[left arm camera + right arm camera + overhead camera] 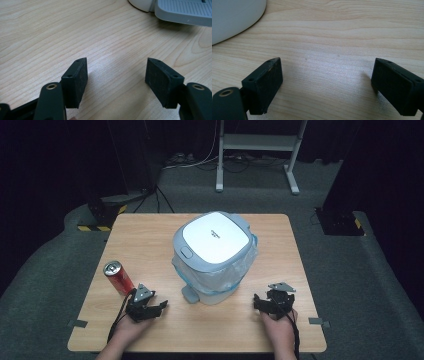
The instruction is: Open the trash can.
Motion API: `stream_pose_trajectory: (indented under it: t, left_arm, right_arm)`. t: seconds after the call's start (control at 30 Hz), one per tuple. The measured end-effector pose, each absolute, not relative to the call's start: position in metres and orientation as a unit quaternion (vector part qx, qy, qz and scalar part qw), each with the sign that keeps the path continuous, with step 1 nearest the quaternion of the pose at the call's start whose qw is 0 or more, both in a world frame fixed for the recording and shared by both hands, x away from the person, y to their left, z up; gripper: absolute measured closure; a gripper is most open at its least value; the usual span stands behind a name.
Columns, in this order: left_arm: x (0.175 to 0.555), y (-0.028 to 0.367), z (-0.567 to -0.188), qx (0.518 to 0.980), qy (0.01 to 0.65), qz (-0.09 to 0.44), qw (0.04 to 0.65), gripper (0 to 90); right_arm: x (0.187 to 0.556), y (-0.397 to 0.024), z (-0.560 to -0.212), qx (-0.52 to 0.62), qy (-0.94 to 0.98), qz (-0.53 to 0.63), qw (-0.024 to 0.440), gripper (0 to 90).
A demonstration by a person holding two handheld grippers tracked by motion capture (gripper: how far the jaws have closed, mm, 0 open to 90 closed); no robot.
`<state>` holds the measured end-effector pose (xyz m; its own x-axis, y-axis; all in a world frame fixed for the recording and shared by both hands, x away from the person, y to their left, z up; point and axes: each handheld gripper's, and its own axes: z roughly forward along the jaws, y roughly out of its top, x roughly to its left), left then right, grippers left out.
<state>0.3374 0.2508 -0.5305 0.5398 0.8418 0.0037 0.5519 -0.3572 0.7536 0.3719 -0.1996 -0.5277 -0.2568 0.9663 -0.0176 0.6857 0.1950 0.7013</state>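
Soda can [118,277], red with a silver top, stands upright near the table's [150,232] left edge, just beyond my left gripper [159,307], whose jaws stand apart over bare wood with nothing between them; in the left gripper view the bin's grey pedal [183,11] lies ahead. At mid-table sits the white pedal bin [212,255] with its lid shut and a clear liner bunched around it. On the right, my right gripper [257,303] rests low on the table, near the bin, its jaws wide apart and holding nothing.
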Motion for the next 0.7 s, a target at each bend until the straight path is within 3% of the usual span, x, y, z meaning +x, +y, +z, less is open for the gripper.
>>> stream_pose_trajectory:
  t: [0.43, 0.53, 0.6, 0.7]
  left_arm:
    - [0.3365, 0.2506, -0.5304, 0.797, 0.437, 0.201, 0.366, 39.6]
    - [0.3349, 0.2510, -0.5300, 0.799, 0.430, 0.200, 0.370, 49.1]
    - [0.3331, 0.2514, -0.5298, 0.800, 0.425, 0.200, 0.373, 59.8]
    - [0.3315, 0.2512, -0.5295, 0.802, 0.420, 0.206, 0.371, 72.2]
  right_arm:
    - [0.3698, -0.1994, -0.5274, 0.556, 0.737, 0.301, 0.238, 15.5]
    - [0.3666, -0.1991, -0.5266, 0.552, 0.735, 0.309, 0.244, 31.5]
    - [0.3644, -0.1985, -0.5260, 0.549, 0.734, 0.315, 0.247, 45.3]
    - [0.3636, -0.1984, -0.5244, 0.550, 0.733, 0.316, 0.246, 58.9]
